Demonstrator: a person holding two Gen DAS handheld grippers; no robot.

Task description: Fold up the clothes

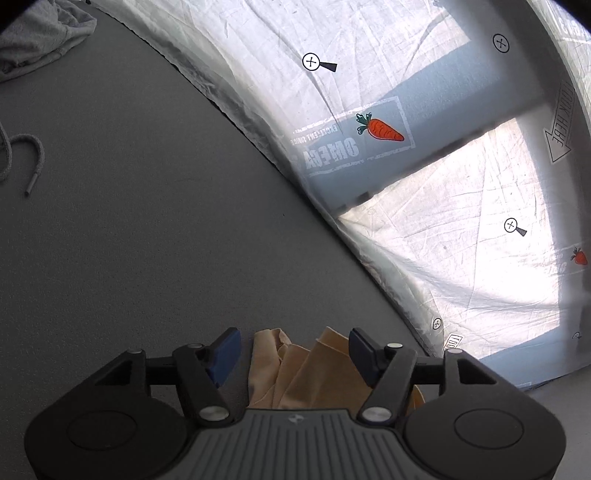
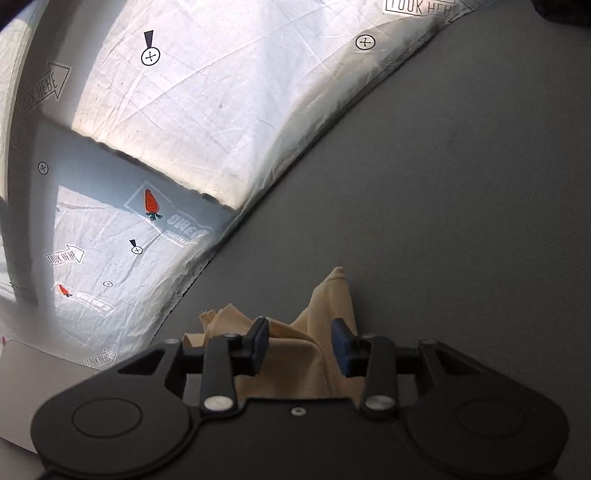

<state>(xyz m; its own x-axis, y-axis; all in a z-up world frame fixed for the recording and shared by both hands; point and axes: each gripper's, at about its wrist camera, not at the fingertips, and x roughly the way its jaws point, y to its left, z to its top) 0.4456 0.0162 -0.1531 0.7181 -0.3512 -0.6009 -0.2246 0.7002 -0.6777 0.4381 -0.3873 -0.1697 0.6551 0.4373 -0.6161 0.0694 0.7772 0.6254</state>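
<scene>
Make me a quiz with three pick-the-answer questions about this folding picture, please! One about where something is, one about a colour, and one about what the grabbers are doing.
1. Where is the grey garment in the left wrist view?
A. top left corner
B. bottom right
C. on the white sheet

2. What colour is the cloth by the grippers?
A. green
B. beige
C. red

3. How do the left gripper jaws stand?
A. apart
B. clamped on a drawstring
C. hidden

Answers: 1 A, it lies crumpled on the grey table there. 2 B, pale tan folds. 3 A, blue pads spread, none pressing the cloth.
</scene>
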